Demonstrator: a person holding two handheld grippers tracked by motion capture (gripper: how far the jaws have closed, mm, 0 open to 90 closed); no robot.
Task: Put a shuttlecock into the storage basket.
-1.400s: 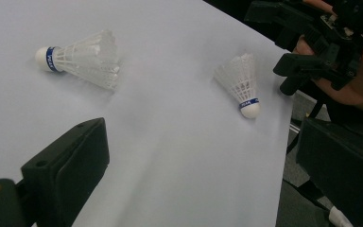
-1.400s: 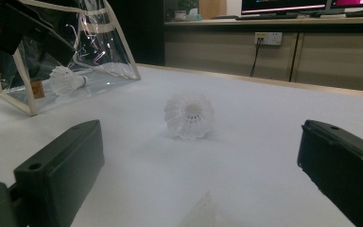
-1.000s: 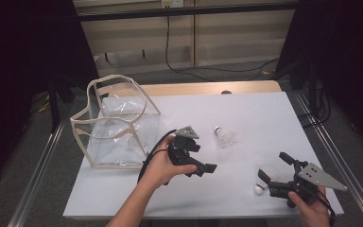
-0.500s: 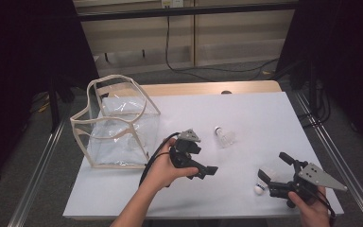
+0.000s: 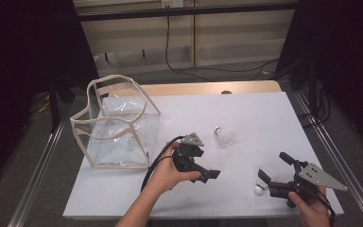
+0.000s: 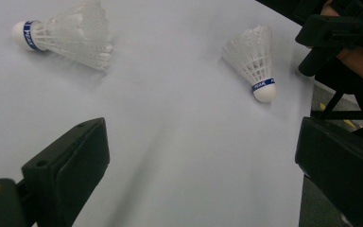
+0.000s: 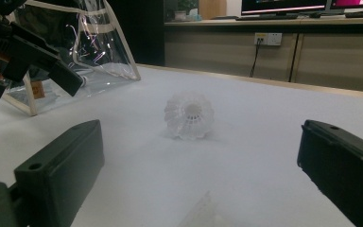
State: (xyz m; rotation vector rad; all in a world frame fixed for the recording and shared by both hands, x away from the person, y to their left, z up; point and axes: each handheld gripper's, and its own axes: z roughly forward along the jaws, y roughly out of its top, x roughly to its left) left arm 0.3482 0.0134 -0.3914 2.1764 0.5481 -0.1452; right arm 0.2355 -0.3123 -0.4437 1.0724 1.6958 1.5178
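The left gripper [image 5: 203, 172] was held low over the middle of the white table [image 5: 264, 118], its jaws spread wide with nothing between them, as its own view showed bare tabletop in the gap. It was turned towards the right side of the table, which suggested that a line on a shuttlecock was being taken rather than a grasp made. The right gripper [image 5: 274, 177] was kept near the front right corner, jaws likewise parted and empty, and was laid almost flat so that its lower jaw sat just beside the near shuttlecock [image 5: 263, 182].

That near shuttlecock was seen lying on its side, white cork tip with its blue band pointing to the table's front edge; in the left gripper view [image 6: 256, 64] the feather skirt was fanned away from the cork, a position in which it could be pinched across the skirt. The far shuttlecock [image 5: 225, 136] lay on its side nearer the table's middle, well apart from both grippers, and was faced skirt-on in the right gripper view [image 7: 189, 115].

A clear bag [image 5: 118, 125] with cream edging was stood open at the left of the table, mouth up, probably so that the shuttlecocks could be dropped in from above.
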